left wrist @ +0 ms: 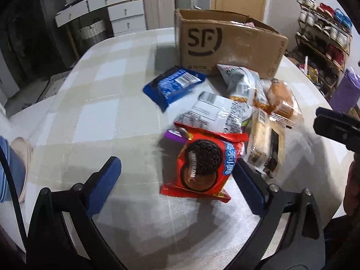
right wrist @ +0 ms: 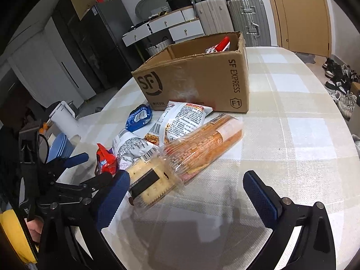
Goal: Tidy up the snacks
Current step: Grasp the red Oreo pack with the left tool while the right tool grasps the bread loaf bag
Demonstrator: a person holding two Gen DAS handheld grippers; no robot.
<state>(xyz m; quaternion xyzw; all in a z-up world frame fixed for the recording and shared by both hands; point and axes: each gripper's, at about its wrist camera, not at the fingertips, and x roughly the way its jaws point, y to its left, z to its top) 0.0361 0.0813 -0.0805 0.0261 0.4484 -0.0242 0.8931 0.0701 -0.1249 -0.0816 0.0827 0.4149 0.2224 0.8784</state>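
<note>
Both grippers we find with fingers spread, holding nothing: left gripper (left wrist: 177,175) around the red cookie pack (left wrist: 201,165), right gripper (right wrist: 186,191) near the cracker sleeve (right wrist: 150,182). Snacks lie on the worktop (left wrist: 90,112) before the cardboard box (right wrist: 195,78).

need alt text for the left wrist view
The left gripper, jaws open, hovers around a red Oreo pack at the near edge of a snack pile on a checked tablecloth. Behind sit a blue Oreo pack and an SF cardboard box.
</note>
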